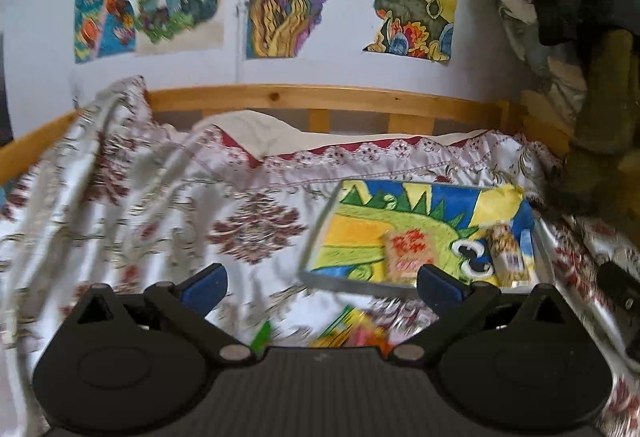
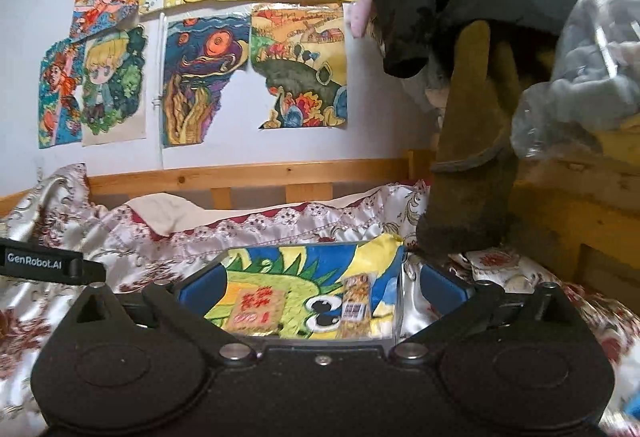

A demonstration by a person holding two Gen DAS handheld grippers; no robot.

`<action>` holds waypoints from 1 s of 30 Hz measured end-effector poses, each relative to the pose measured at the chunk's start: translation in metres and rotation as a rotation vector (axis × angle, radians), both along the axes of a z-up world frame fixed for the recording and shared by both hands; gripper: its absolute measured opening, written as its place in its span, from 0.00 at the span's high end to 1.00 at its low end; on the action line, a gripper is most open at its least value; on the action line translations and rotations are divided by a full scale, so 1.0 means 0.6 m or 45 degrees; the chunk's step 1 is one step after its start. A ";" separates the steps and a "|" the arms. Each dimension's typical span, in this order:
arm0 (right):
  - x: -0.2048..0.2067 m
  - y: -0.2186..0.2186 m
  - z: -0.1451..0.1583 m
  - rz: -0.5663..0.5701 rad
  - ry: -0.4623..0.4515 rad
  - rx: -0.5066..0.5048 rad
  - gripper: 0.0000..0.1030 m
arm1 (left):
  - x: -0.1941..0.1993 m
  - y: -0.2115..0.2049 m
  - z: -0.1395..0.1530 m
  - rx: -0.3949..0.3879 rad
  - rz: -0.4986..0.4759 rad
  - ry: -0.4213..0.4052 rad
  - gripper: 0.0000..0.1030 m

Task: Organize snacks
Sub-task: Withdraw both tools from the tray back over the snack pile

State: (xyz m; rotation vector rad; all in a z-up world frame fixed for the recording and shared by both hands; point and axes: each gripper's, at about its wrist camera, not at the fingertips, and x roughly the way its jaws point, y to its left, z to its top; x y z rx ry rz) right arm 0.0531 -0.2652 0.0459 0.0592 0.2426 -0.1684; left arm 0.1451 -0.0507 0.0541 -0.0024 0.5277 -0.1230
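Note:
A clear tray (image 1: 316,237) lined with a dinosaur drawing lies on the bedspread, right of centre in the left wrist view. In it lie a square orange-and-red snack pack (image 1: 408,255) and a long snack bar (image 1: 508,257), side by side. Loose bright wrappers (image 1: 352,333) lie blurred on the cloth in front of the tray. My left gripper (image 1: 322,287) is open and empty above them. In the right wrist view my right gripper (image 2: 322,291) is open and empty, framing the tray (image 2: 400,297) with the square pack (image 2: 260,307) and the bar (image 2: 356,301).
A patterned satin bedspread (image 1: 160,197) covers the bed, with a wooden rail (image 1: 320,99) behind it. Children's drawings (image 2: 208,77) hang on the wall. Dark clothes (image 2: 460,97) and a plastic bag (image 2: 580,77) hang over the right side. The other gripper's body (image 2: 40,261) shows at left.

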 end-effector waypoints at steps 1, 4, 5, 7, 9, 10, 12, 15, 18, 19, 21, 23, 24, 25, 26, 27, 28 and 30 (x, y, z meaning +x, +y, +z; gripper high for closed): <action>-0.015 0.006 0.000 0.001 0.003 0.010 0.01 | -0.018 0.008 0.002 0.018 -0.004 -0.003 0.00; -0.058 0.028 0.000 0.013 0.031 0.038 0.01 | -0.065 0.029 0.001 0.065 -0.025 0.010 0.00; -0.069 0.035 -0.001 0.017 0.051 0.046 0.01 | -0.079 0.037 -0.001 0.075 -0.028 0.022 0.00; -0.090 0.048 -0.005 0.023 0.085 0.051 0.01 | -0.104 0.048 -0.007 0.095 -0.023 0.040 0.00; -0.108 0.060 -0.011 0.022 0.123 0.049 0.01 | -0.125 0.056 -0.015 0.121 -0.035 0.064 0.00; -0.116 0.064 -0.014 0.019 0.140 0.050 0.01 | -0.132 0.059 -0.019 0.137 -0.041 0.083 0.00; -0.132 0.072 -0.020 0.010 0.171 0.052 0.01 | -0.146 0.063 -0.027 0.167 -0.055 0.116 0.00; -0.146 0.081 -0.029 -0.005 0.221 0.050 0.01 | -0.167 0.066 -0.037 0.207 -0.050 0.137 0.00; -0.154 0.088 -0.040 -0.011 0.272 0.048 0.01 | -0.179 0.065 -0.043 0.229 -0.055 0.151 0.00; -0.155 0.090 -0.044 -0.011 0.292 0.049 0.01 | -0.183 0.064 -0.045 0.234 -0.059 0.157 0.00; -0.155 0.095 -0.053 -0.008 0.334 0.043 0.01 | -0.185 0.063 -0.049 0.243 -0.068 0.173 0.00; -0.155 0.099 -0.058 -0.001 0.359 0.035 0.01 | -0.186 0.061 -0.054 0.253 -0.077 0.197 0.00; -0.154 0.101 -0.059 0.004 0.367 0.031 0.01 | -0.186 0.061 -0.056 0.259 -0.078 0.205 0.00; -0.152 0.103 -0.060 0.007 0.372 0.027 0.01 | -0.185 0.060 -0.058 0.266 -0.075 0.216 0.00; -0.151 0.103 -0.060 0.005 0.375 0.023 0.01 | -0.183 0.059 -0.061 0.274 -0.070 0.229 0.00; -0.151 0.104 -0.060 0.005 0.377 0.022 0.01 | -0.181 0.060 -0.063 0.277 -0.067 0.239 0.00; -0.150 0.103 -0.062 0.006 0.381 0.024 0.01 | -0.179 0.061 -0.065 0.278 -0.061 0.251 0.00; -0.147 0.101 -0.063 0.005 0.392 0.030 0.01 | -0.176 0.063 -0.068 0.275 -0.050 0.265 0.00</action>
